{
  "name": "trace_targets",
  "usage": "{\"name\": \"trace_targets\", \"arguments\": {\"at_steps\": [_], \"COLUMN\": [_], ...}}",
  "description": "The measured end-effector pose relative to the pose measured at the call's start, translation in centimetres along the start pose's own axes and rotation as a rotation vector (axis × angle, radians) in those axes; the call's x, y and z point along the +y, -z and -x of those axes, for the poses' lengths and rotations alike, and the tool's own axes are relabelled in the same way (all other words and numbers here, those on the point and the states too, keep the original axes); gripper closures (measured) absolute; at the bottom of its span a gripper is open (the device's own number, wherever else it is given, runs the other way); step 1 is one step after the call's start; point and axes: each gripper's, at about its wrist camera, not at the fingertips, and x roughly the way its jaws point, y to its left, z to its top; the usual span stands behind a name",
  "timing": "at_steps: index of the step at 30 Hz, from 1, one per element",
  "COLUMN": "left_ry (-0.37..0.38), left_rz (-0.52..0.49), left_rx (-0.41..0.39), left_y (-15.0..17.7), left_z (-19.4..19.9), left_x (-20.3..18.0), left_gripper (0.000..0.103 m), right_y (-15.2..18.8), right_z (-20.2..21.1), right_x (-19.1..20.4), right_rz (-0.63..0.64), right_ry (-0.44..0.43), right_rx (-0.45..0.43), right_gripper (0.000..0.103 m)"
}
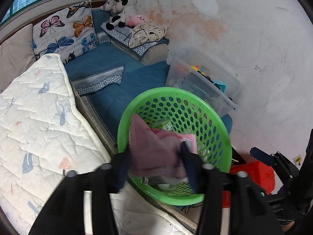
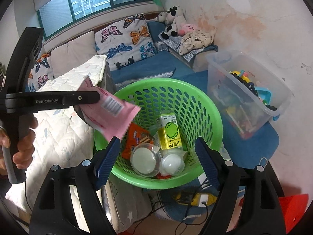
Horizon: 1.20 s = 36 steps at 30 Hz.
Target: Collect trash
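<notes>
Item: pink packet (image 1: pixel 148 137), flat snack pouch with a barcode, lying between the fingers of the left gripper (image 1: pixel 155 156) and blurred in that gripper's own view. From the right wrist view it hangs tilted off the tip of the left gripper's fingers, its lower corner over the near-left rim of the green basket (image 2: pixel 162 82). Fingers, left: apart, with the packet spanning the gap; whether the pads press on it cannot be told. Fingers, right gripper (image 2: pixel 157 146): wide apart, nothing between them, basket interior straight ahead. Already in the basket, ahead of the right fingers: yellow drink carton (image 2: pixel 171 135), orange wrapper (image 2: pixel 135 137), round clear lid (image 2: pixel 143 160), white ball-shaped piece (image 2: pixel 172 163). Beside the left fingers, on their outer side: white quilt (image 2: pixel 58 137), running up to the basket rim. Beyond the basket: clear toy bin (image 2: pixel 254 90). Below the right fingers: yellow power strip (image 2: pixel 193 197) with cables. Risks, judged: the packet sits over the rim and not the middle, so a release here could let it catch the edge and slide out onto the quilt or into the gap beside it; a light, flat pouch may flutter sideways as it falls; a pouch clinging to one ribbed pad could be dragged back out when the hand pulls away; a downward push by the left fingers could tip the light basket toward the cables.
</notes>
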Motion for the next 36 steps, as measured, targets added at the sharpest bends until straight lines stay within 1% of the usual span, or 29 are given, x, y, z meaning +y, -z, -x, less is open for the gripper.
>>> {"name": "trace_targets", "arguments": {"at_steps": [2,6,8,9,13,15,16,17,18,21,24,26,28,32,36], "left_ry": [0.012,0.005,0.005,0.002,-0.024,-0.040,-0.049,-0.060,-0.072,-0.079,-0.109,-0.128,-0.148,-0.190,-0.235], "left_rz": [0.000,0.001,0.004,0.006,-0.002,0.001,0.001,0.004,0.010,0.014,0.009,0.007,0.011,0.015,0.030], "left_rx": [0.008,0.010,0.007,0.004,-0.023,-0.038,-0.048,-0.059,-0.071,-0.101,-0.134,-0.154,-0.166,-0.197,-0.224], "left_y": [0.1,0.4,0.5,0.7,1.4,1.7,1.9,2.1,2.4,2.9,3.8,4.6,5.4,7.1,8.6], "left_z": [-0.1,0.0,0.3,0.6,2.0,2.9,3.5,4.1,4.7,6.4,8.3,9.6,10.7,13.2,15.5], "left_x": [-0.1,-0.2,0.0,0.1,0.7,1.1,1.3,1.6,1.8,2.4,2.9,3.4,3.7,4.6,5.4], "left_gripper": [0.051,0.043,0.043,0.040,0.038,0.035,0.032,0.029,0.024,0.023,0.018,0.018,0.015,0.012,0.010], "right_y": [0.2,0.5,0.7,0.7,0.9,1.1,1.2,1.4,1.5,1.8,2.1,2.4,2.6,3.4,4.1], "right_z": [0.0,0.0,0.0,-0.1,0.0,0.2,0.3,0.5,0.6,1.1,1.8,2.2,2.5,3.3,4.2], "right_x": [-0.1,-0.1,0.0,-0.1,0.4,0.8,1.1,1.4,1.8,2.9,4.1,5.0,5.8,7.7,9.3], "right_rz": [-0.005,-0.016,-0.023,-0.025,-0.026,-0.022,-0.019,-0.014,-0.008,0.012,0.025,0.040,0.054,0.087,0.098], "right_ry": [-0.003,-0.012,-0.016,-0.020,-0.030,-0.036,-0.038,-0.041,-0.040,-0.034,-0.046,-0.049,-0.048,-0.047,-0.051], "right_rx": [0.000,0.004,0.004,0.006,0.007,0.005,0.003,0.001,-0.001,-0.009,-0.020,-0.024,-0.026,-0.036,-0.056], "right_gripper": [0.024,0.024,0.024,0.024,0.023,0.019,0.019,0.019,0.019,0.018,0.014,0.014,0.014,0.013,0.010]}}
